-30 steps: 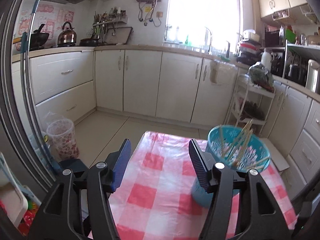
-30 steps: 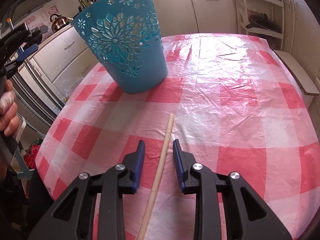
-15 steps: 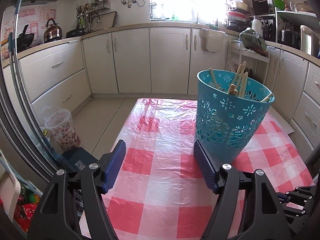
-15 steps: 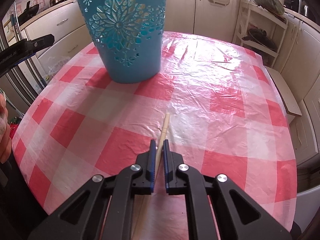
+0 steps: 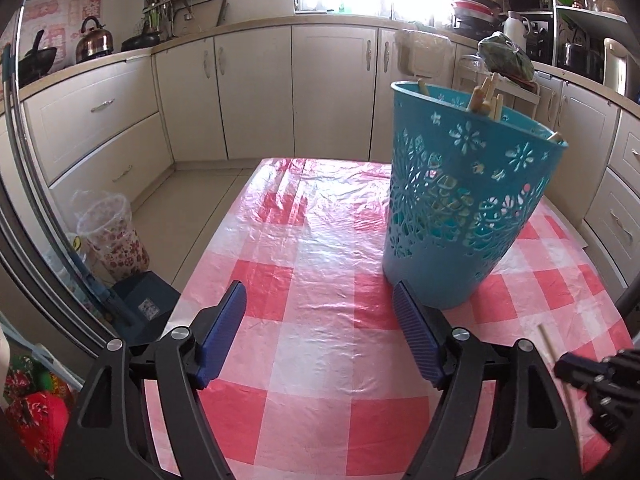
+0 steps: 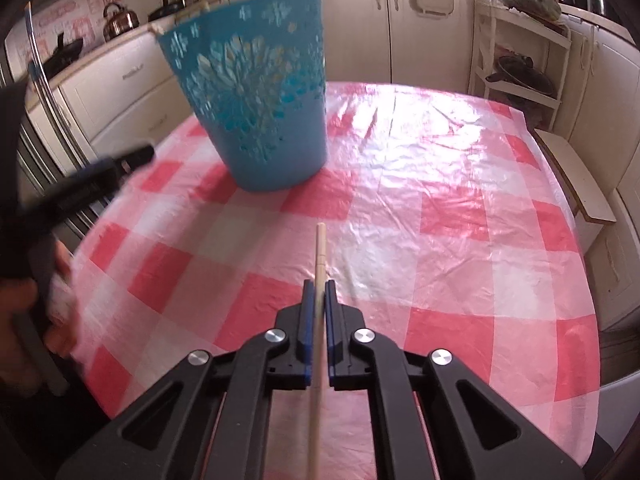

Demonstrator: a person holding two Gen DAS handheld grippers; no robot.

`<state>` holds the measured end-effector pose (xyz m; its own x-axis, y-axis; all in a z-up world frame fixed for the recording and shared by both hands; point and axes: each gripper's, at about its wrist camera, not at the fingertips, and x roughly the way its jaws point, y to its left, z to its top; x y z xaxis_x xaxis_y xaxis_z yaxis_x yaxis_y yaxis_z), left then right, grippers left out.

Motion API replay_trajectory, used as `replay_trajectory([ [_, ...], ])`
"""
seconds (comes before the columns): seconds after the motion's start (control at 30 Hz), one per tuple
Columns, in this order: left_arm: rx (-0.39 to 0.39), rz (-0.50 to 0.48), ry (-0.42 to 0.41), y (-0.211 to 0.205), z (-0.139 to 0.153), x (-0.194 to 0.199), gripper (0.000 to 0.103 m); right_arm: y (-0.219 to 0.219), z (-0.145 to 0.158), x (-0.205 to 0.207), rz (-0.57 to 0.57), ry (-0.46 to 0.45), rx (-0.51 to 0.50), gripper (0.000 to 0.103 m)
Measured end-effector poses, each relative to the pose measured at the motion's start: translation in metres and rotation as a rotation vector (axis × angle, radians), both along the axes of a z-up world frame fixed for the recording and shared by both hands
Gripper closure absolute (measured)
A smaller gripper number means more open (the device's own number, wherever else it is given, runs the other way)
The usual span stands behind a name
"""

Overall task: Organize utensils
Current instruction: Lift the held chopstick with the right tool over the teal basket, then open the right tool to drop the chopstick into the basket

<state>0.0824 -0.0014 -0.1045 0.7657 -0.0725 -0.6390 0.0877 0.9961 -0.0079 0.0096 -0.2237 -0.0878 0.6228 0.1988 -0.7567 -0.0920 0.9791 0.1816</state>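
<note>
A teal cut-out basket (image 5: 460, 200) (image 6: 260, 112) stands on the red-and-white checked tablecloth (image 6: 440, 208), with several wooden chopsticks (image 5: 484, 96) sticking out of it. My right gripper (image 6: 319, 286) is shut on one loose chopstick (image 6: 320, 248), which points forward toward the basket. That chopstick (image 5: 546, 340) also shows low on the right of the left wrist view. My left gripper (image 5: 320, 286) hovers over the cloth with its jaws opening and nothing between them. Its right finger is just in front of the basket's foot. The right wrist view shows the left gripper (image 6: 132, 158) blurred at the left.
A person's hand (image 6: 24, 308) grips the left tool at the table's left edge. A flowered waste bin (image 5: 108, 232) and a dark box (image 5: 144, 304) sit on the floor to the left. Kitchen cabinets ring the room, and a white rack (image 6: 520, 60) stands beyond the table's far right.
My right gripper's jaws closed on the chopstick that lay between them. My left gripper sank toward the table and tipped downward, its jaws spread wider, and the basket now looms closer.
</note>
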Motion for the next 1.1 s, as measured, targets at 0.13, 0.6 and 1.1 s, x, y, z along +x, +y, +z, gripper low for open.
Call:
replay_trajectory([
  [0.13, -0.055, 0.019, 0.085, 0.01, -0.021, 0.012, 0.03, -0.012, 0.057, -0.001, 0.011, -0.142, 0.141, 0.097],
  [0.6, -0.142, 0.046, 0.131, 0.026, -0.031, 0.018, 0.027, 0.011, 0.182, 0.104, -0.009, -0.585, 0.328, 0.097],
  [1.1, -0.207, 0.049, 0.136, 0.036, -0.032, 0.018, 0.027, 0.047, 0.146, 0.155, 0.003, -0.518, 0.104, 0.089],
])
